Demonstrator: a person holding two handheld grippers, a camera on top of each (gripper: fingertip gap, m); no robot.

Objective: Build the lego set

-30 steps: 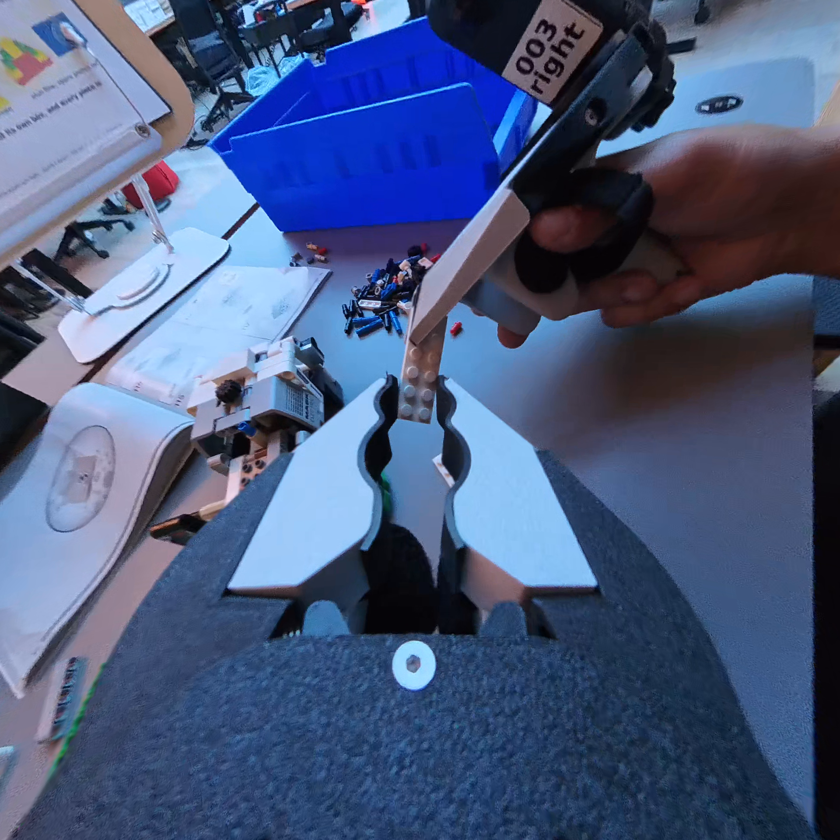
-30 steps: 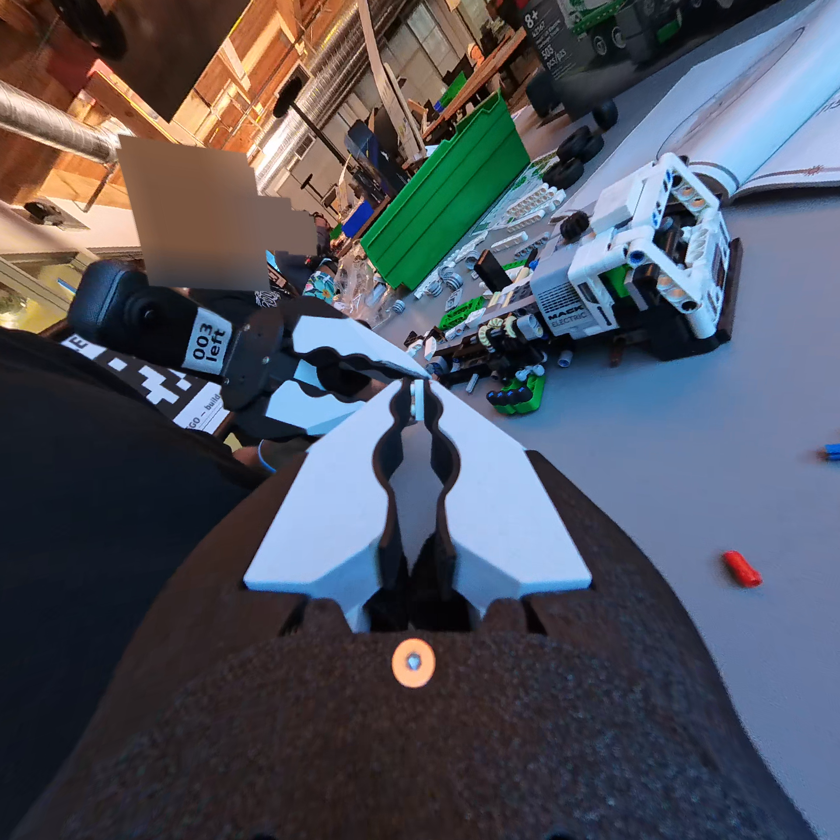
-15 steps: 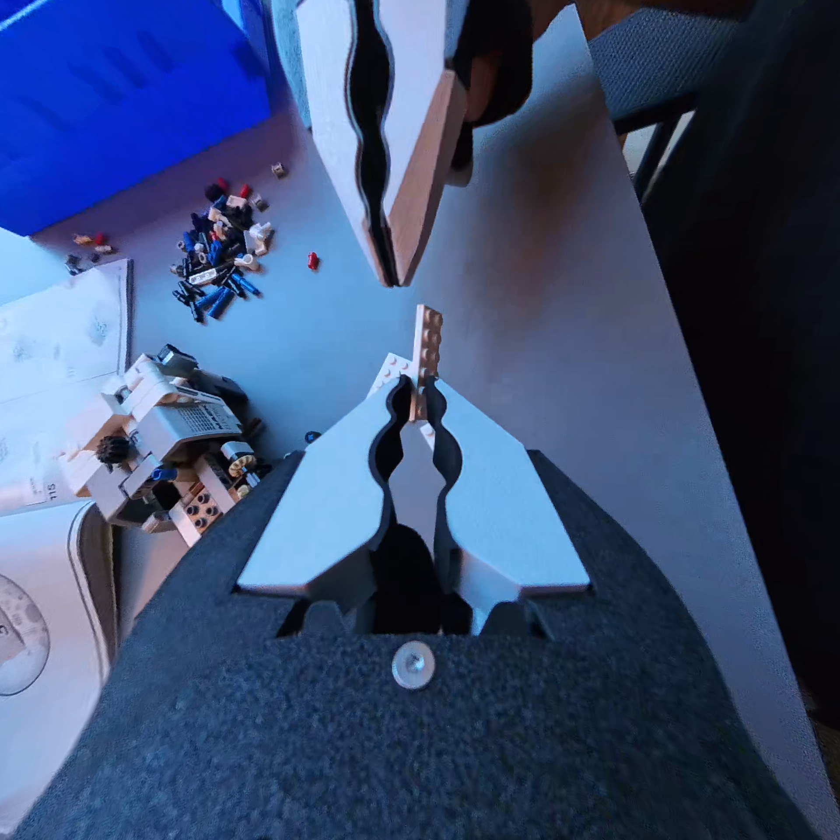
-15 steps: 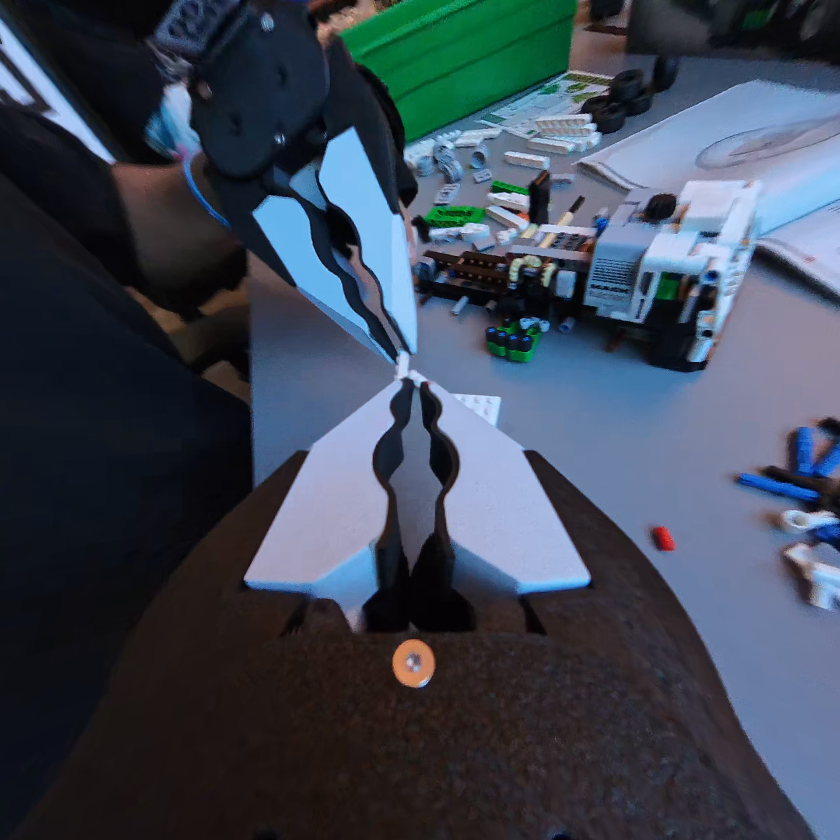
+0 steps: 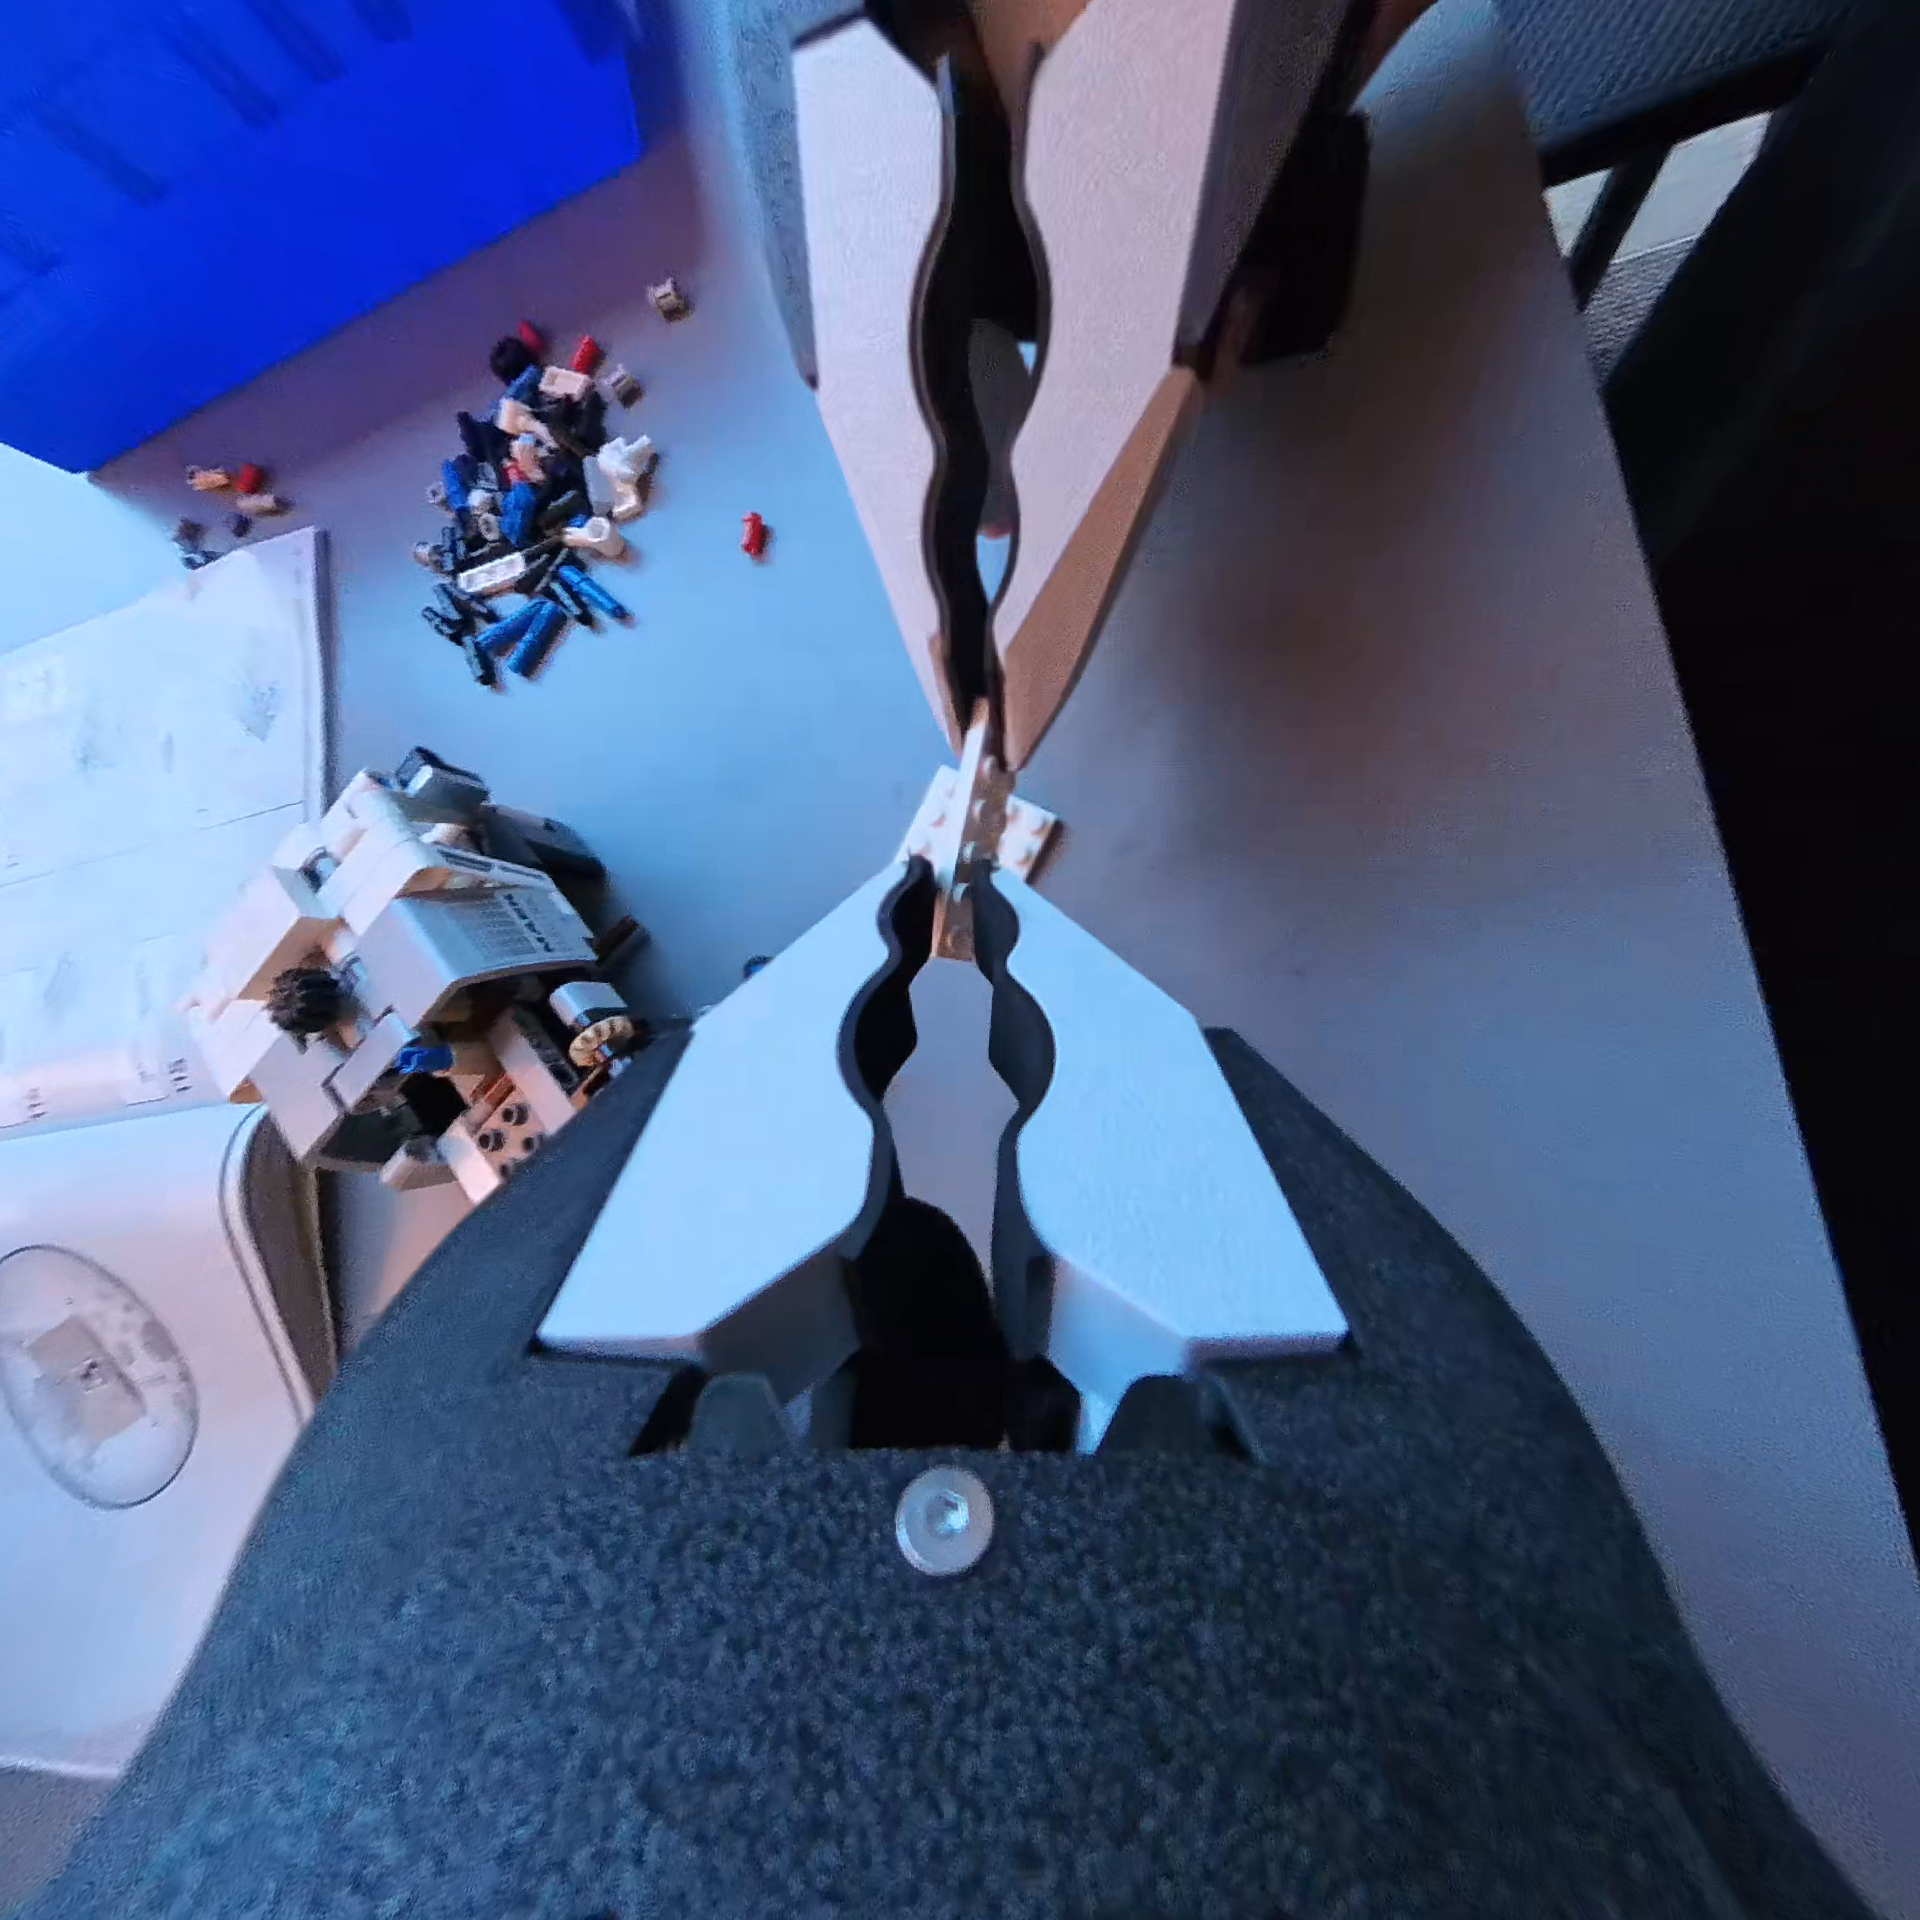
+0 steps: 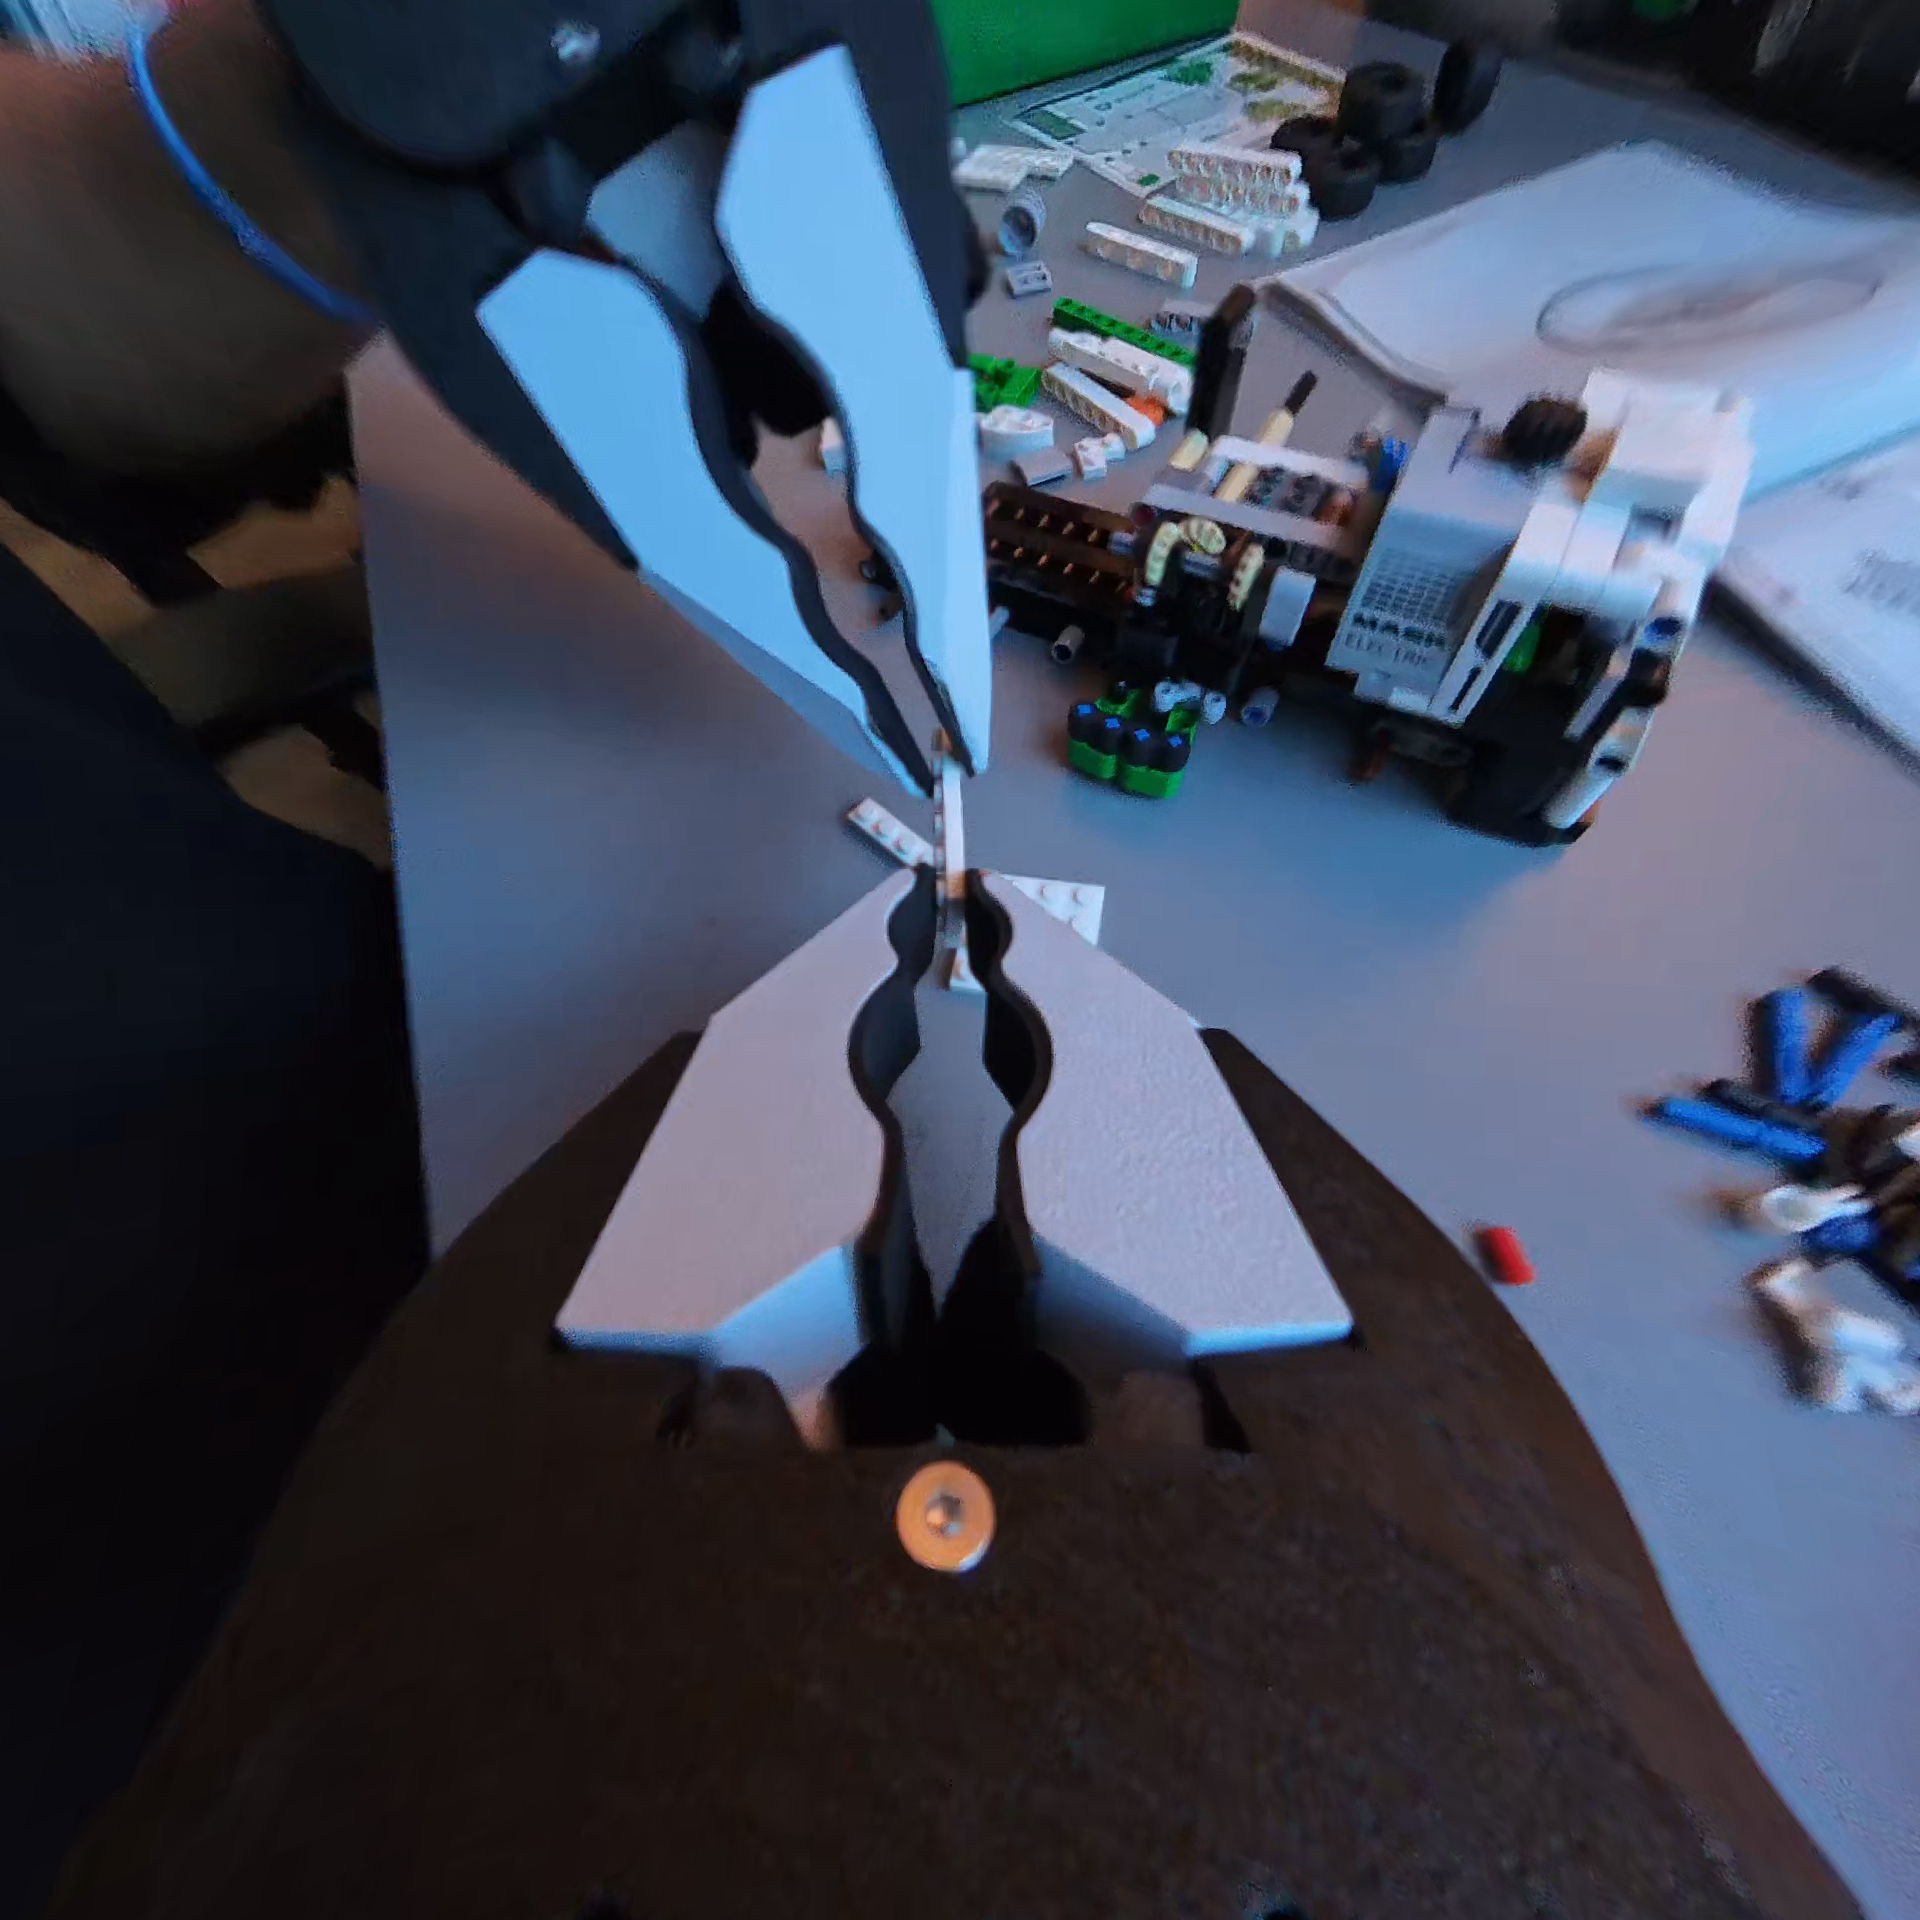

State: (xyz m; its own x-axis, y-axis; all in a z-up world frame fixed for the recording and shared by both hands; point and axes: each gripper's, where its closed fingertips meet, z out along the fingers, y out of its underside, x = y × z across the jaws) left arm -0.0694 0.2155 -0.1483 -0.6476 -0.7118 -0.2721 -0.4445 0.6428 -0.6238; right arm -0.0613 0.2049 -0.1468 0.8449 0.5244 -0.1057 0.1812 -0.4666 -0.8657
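A narrow white studded plate (image 5: 964, 831) stands on edge between both grippers, just above a flat white plate (image 5: 1023, 836) lying on the grey table. My left gripper (image 5: 951, 888) is shut on its near end. In that view the right gripper (image 5: 977, 717) comes down from above with its tips on the far end. In the right wrist view my right gripper (image 6: 945, 883) is shut on the same narrow plate (image 6: 949, 821), and the left gripper (image 6: 940, 764) meets it from above. Flat white plates (image 6: 1060, 899) lie beneath.
A part-built white truck (image 5: 416, 966) (image 6: 1455, 623) stands beside the grippers. A pile of loose blue and black pins (image 5: 530, 520) (image 6: 1818, 1143), a red pin (image 6: 1501, 1252), a blue bin (image 5: 260, 156), a green bin (image 6: 1091, 42), open booklets (image 5: 125, 727) and several beams (image 6: 1143, 249) lie around. The table's edge (image 5: 1621, 520) is close.
The right gripper handed the narrow plate to the left one and drew back shut. It has now come back onto the plate's free end, and both grippers have dropped toward the table.
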